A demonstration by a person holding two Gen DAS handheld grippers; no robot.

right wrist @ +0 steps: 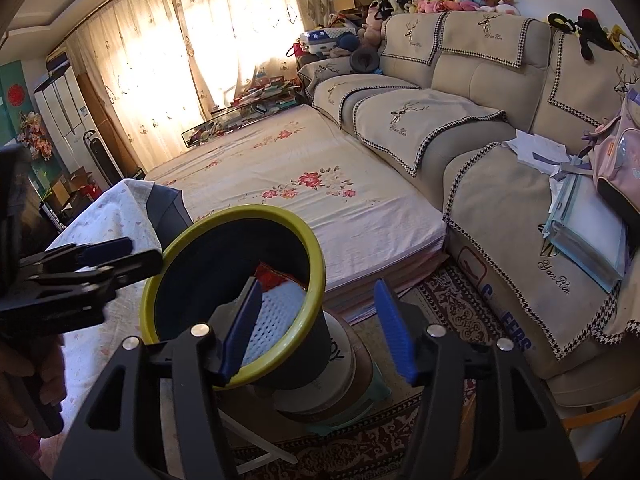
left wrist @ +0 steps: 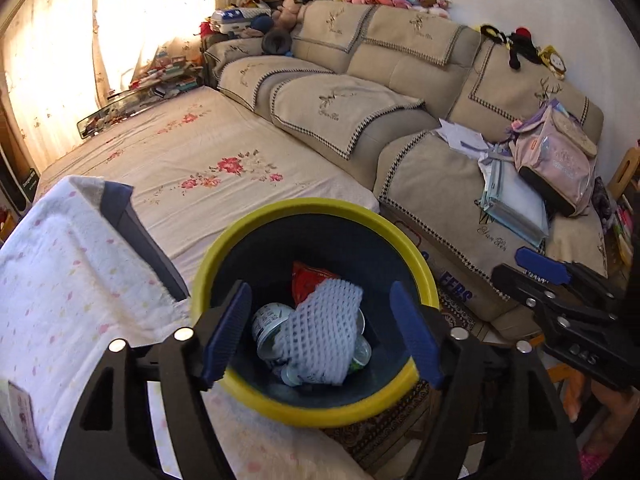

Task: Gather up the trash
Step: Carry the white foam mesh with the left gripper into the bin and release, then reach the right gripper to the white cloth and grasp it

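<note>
1. Hidden or cut off: the bin's (left wrist: 316, 216) lower body is out of sight in the left wrist view; in the right wrist view its near rim is partly masked by the right gripper's left finger. The items under the white foam net (left wrist: 320, 332) are only partly visible: a crushed can (left wrist: 268, 326), a red wrapper (left wrist: 308, 280) and what may be a plastic bottle, hard to make out.
2. Left gripper (left wrist: 320, 334): held above the bin mouth, pointing steeply down into it. Its blue pads stand spread, with nothing between them; the net lies below, inside the bin.
3. Right gripper (right wrist: 320, 328): tilted downward beside the bin, its left finger (right wrist: 242, 328) overlapping the rim (right wrist: 316, 280). Jaws stand apart and pinch nothing. A person's hand (right wrist: 24, 376) is dimly seen at the left edge.
4. Materials and shapes: the bin is round, dark inside, with a glossy yellow-green rim; it stands on a stack of round containers (right wrist: 332, 380). The net is a soft, open-cell mesh. Pads are ribbed blue; finger frames are black with metal pins.
5. Surroundings: a floral sheet (left wrist: 208, 160), a beige sofa (left wrist: 400, 72) and a patterned rug (right wrist: 452, 312).
</note>
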